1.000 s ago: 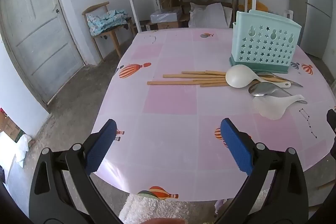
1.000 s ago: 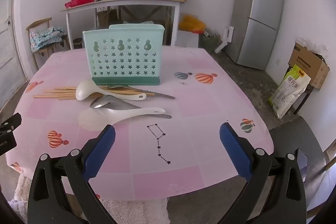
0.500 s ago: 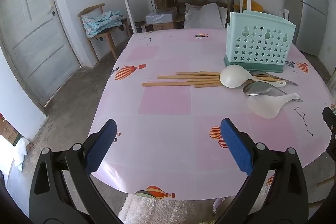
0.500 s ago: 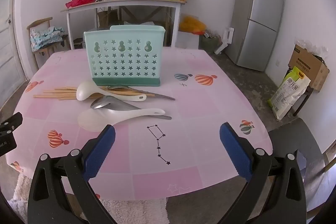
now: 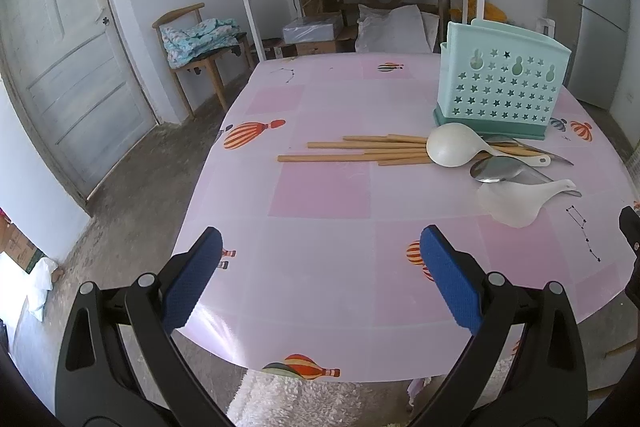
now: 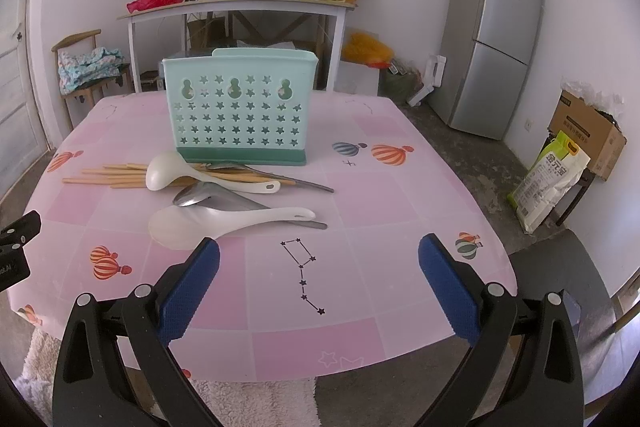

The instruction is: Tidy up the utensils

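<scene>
On the pink worktop [image 6: 360, 211] a mint utensil holder [image 6: 239, 109] stands upright toward the far side. Just in front of it lie the utensils in a loose pile: wooden chopsticks [image 6: 120, 175], a white ladle [image 6: 168, 175] across them, a steel spoon [image 6: 212, 197], and nearest, a white rice paddle [image 6: 188, 225]. Left gripper [image 5: 320, 279] and right gripper [image 6: 319, 279] hover over the near edge, jaws spread wide, holding nothing.
</scene>
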Demonstrator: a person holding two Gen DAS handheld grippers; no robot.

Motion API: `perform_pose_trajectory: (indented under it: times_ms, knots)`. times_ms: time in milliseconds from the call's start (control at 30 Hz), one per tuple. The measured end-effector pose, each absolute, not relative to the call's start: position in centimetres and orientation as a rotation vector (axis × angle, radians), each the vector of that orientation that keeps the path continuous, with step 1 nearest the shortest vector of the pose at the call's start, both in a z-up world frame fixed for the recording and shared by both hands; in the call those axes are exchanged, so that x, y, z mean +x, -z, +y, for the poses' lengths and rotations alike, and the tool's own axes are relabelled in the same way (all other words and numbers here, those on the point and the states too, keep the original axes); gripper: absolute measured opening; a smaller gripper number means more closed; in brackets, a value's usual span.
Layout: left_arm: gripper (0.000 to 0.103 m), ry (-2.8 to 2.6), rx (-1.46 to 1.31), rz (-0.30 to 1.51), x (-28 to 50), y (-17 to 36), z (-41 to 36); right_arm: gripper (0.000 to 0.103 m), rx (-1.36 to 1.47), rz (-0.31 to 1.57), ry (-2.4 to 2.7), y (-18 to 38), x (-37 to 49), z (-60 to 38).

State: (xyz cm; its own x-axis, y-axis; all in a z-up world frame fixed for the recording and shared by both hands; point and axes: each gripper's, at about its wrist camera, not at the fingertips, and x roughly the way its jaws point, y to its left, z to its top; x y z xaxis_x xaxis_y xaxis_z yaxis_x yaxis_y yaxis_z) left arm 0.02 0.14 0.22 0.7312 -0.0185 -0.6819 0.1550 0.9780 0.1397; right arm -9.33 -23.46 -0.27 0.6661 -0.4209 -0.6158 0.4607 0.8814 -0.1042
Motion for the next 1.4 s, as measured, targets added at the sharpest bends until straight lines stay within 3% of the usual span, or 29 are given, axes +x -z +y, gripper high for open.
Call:
perform_pose_trajectory:
  times_ms: [1400]
  knots:
    - [0.096, 0.093, 0.190, 0.754, 0.3, -0.1, 1.1, 0.097, 0.056, 0.677, 0.500, 0.3, -9.1, -23.4]
